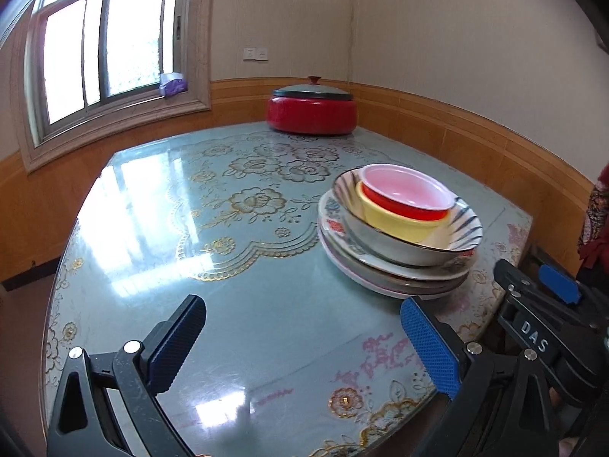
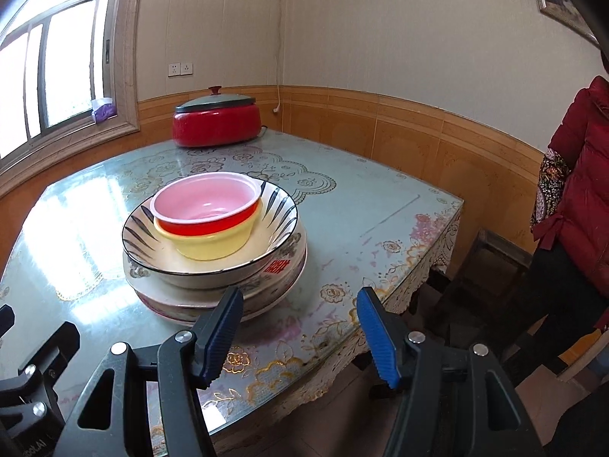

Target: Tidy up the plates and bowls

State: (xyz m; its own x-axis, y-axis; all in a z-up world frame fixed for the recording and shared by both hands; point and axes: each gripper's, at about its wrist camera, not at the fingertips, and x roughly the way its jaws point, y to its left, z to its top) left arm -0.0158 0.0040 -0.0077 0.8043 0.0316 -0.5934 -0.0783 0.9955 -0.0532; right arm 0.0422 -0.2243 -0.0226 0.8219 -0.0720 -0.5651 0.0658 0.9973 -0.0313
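Bowl stack (image 2: 213,224) upright, mouths up, perhaps leaning slightly.

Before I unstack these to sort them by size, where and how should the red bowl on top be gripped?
Grip the red bowl by its near rim, one finger inside and one outside, coming from above. It sits nested in the yellow bowl, which hides most of its wall, so only the flared lip is free. The open right gripper looks closest.
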